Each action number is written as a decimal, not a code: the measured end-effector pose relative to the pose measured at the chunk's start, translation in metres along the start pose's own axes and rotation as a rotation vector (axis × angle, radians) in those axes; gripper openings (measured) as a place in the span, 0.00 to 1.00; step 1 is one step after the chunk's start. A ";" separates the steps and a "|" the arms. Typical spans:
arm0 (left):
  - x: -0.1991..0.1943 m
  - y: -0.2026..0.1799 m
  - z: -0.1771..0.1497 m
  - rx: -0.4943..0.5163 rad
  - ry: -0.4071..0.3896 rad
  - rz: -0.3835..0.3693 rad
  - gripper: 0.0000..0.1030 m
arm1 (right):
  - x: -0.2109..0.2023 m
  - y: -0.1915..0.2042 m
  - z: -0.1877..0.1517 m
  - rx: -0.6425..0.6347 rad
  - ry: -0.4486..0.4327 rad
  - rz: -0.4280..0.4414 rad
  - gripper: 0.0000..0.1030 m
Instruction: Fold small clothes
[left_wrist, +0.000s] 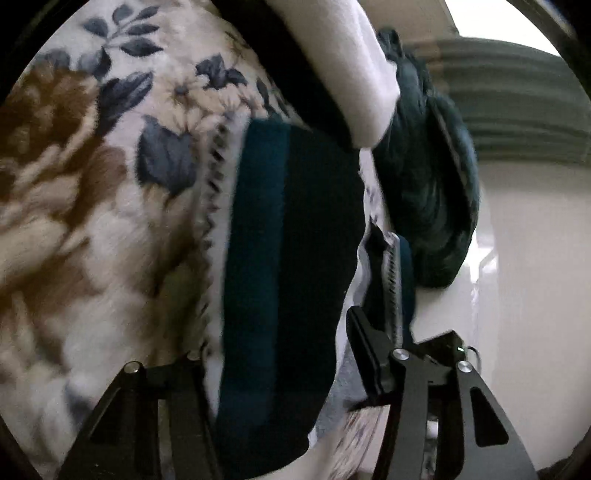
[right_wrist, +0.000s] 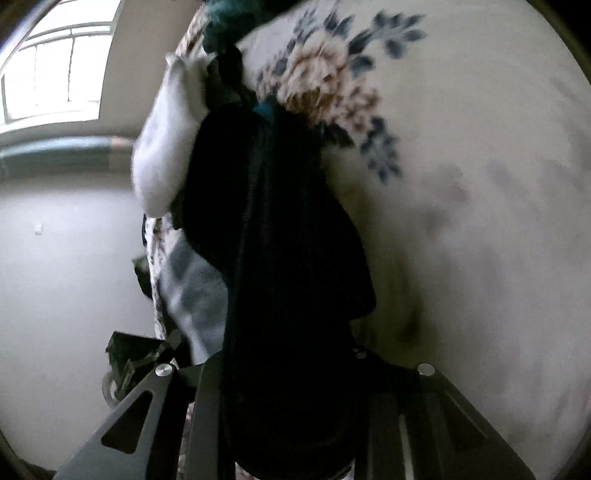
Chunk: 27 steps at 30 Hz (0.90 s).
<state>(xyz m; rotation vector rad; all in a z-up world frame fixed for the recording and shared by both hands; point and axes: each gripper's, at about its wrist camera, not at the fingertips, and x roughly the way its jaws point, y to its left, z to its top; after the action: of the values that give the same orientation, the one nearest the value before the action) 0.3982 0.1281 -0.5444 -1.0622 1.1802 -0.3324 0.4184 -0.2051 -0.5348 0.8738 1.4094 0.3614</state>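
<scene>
I can read no brand, label or writing on anything here.

In the left wrist view, the floral blanket (left_wrist: 92, 192) fills the left half, its zigzag-stitched edge running down beside a dark teal garment (left_wrist: 288, 258). That garment hangs between the fingers of my left tongs (left_wrist: 280, 369); the jaws stand wide, the right finger (left_wrist: 369, 354) clear of the cloth on its right, the left one hidden behind it, so I cannot tell whether they grip. A white cloth (left_wrist: 362, 74) lies above the garment, and 1 rolled dark teal piece (left_wrist: 428, 177) sits just right of it. Right of that the pale wall (left_wrist: 535, 258) leaves open room.

In the right wrist view, open room lies at the left: the pale wall (right_wrist: 66, 277) under 1 bright window (right_wrist: 55, 62). Next comes the white cloth (right_wrist: 166, 147), then the dark garment (right_wrist: 288, 258), running from the frame's middle down into my right tongs (right_wrist: 295, 387). It covers the gap between both fingers, so I cannot tell whether they pinch it. To the right the blanket (right_wrist: 480, 240) spreads out, 1 brown-and-blue flower printed near its top, and the garment's right edge rests against it.
</scene>
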 end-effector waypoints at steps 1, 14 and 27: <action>0.001 -0.005 0.000 0.023 0.026 0.041 0.49 | -0.008 -0.004 -0.017 0.045 -0.007 -0.002 0.22; -0.017 -0.045 0.018 0.285 -0.159 0.627 0.76 | -0.056 0.031 0.005 -0.097 -0.161 -0.351 0.60; -0.001 0.062 0.007 0.064 -0.122 0.745 1.00 | 0.031 0.068 0.064 -0.371 -0.087 -0.532 0.18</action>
<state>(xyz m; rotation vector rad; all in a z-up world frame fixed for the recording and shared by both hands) 0.3859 0.1639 -0.5936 -0.5187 1.3537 0.2722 0.5031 -0.1593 -0.5135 0.1940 1.3771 0.1643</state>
